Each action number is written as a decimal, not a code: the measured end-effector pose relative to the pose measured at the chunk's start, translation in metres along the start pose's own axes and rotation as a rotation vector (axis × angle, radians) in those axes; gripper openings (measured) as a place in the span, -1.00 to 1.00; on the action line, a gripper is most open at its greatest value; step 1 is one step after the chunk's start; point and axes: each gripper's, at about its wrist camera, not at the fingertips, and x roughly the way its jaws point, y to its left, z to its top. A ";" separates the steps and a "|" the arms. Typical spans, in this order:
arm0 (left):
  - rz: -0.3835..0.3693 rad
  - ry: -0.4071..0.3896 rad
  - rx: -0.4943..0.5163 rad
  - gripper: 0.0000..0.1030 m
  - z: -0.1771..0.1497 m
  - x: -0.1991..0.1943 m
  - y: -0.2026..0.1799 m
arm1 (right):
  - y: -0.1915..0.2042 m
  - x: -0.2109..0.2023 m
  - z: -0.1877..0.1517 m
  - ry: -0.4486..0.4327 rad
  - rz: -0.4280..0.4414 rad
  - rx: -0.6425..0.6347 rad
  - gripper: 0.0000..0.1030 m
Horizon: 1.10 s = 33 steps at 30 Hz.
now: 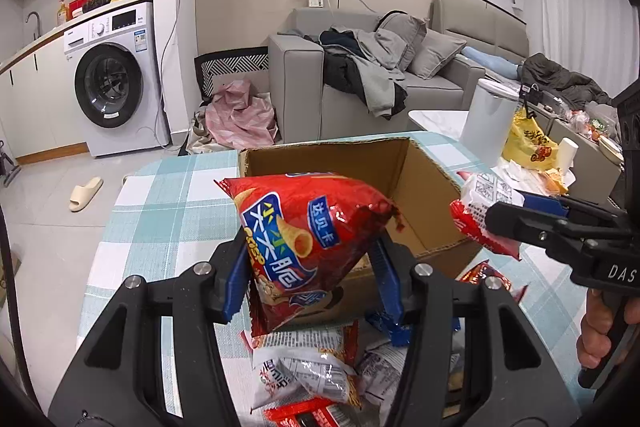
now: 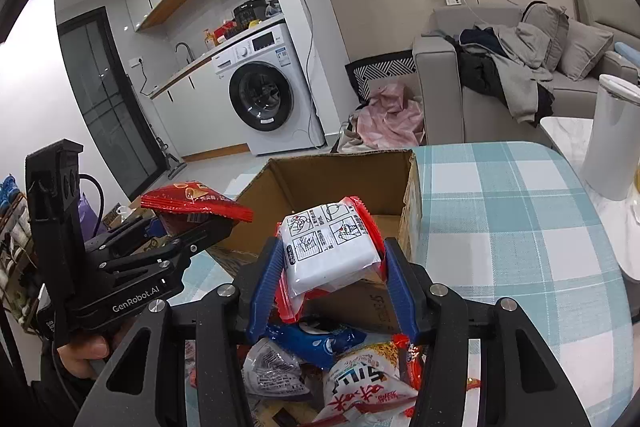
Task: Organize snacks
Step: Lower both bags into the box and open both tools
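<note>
Both grippers clamp a snack packet above the checked tablecloth point(image 1: 160, 195).

Loose snack packets point(image 2: 320, 367) crowd the cloth at 6 o'clock; the cardboard box point(image 2: 340, 179) stands open at 12, seemingly empty. Left gripper point(image 1: 312, 267) pinches a red crisp bag point(image 1: 304, 235); right gripper point(image 2: 332, 267) pinches a white-and-red noodle packet point(image 2: 328, 243), both near the box's front rim.

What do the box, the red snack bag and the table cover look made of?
Box: corrugated cardboard, matte brown; the fluted edge shows along its cut rim. Red snack bag: thin plastic film, probably foil-lined; glossy, crinkled, with sharp highlights and a serrated seal. Table cover: looks like woven cloth, matte, in a teal and white check; it may be coated, which the pictures cannot settle.
</note>
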 end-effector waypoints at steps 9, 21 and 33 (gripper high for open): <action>0.005 0.023 0.013 -0.01 0.000 0.028 0.003 | -0.012 0.024 0.006 0.029 -0.011 0.015 -0.01; 0.003 0.046 0.021 -0.01 0.000 0.049 0.006 | -0.035 0.038 0.011 0.052 0.023 0.059 -0.01; -0.011 0.081 0.035 -0.01 -0.008 0.057 0.004 | -0.030 0.043 0.013 0.058 -0.003 0.023 -0.01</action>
